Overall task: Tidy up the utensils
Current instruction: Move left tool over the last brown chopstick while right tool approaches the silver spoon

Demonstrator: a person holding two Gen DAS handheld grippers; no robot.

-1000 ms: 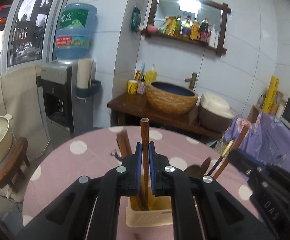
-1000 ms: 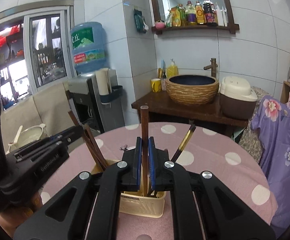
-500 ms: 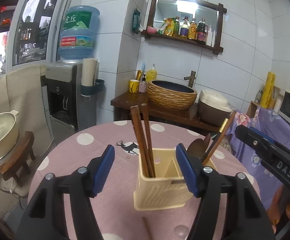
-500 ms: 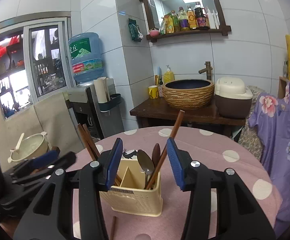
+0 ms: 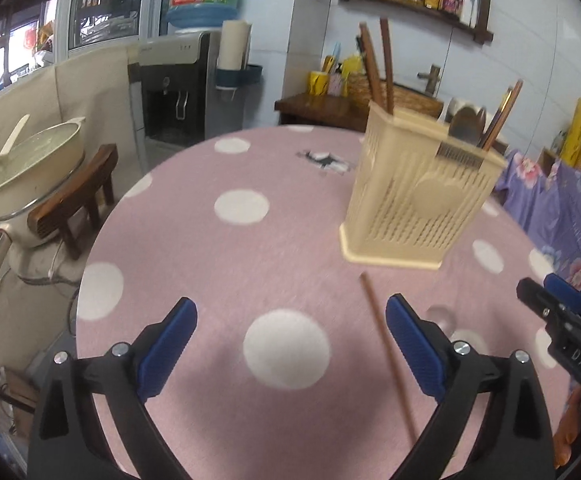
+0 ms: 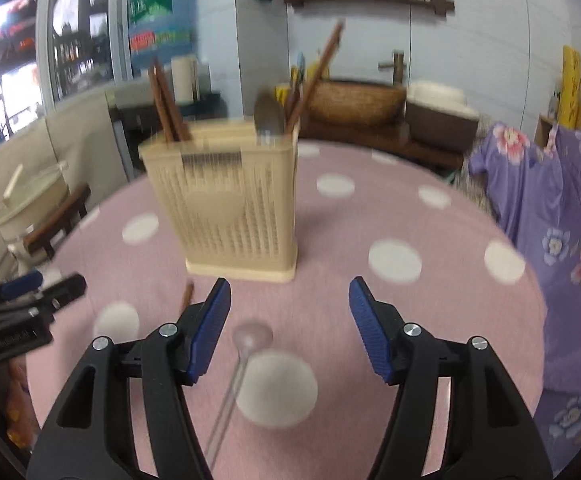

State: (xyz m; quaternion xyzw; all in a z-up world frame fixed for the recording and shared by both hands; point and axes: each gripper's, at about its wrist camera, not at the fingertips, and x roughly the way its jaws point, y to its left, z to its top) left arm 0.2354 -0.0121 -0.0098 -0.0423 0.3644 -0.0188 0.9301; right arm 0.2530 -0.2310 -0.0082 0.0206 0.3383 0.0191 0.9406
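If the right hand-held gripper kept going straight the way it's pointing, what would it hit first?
Probably the clear spoon lying on the pink tablecloth, just below and between the opening, empty pads of the right hand-held gripper. The beige utensil holder stands farther ahead. Blur makes depth uncertain.

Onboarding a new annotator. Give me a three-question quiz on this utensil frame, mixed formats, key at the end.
1. True or false: the left gripper is clamped on a chopstick.
2. Which loose utensil lies between the fingers of the right gripper? A) clear plastic spoon B) metal fork C) knife
3. Fill in: the loose brown chopstick lies on the pink tablecloth, in front of the cream ______.

Key
1. False. Its jaws are opening and nothing is between the pads.
2. A, the clear plastic spoon, not gripped; those jaws are opening too.
3. Utensil holder.
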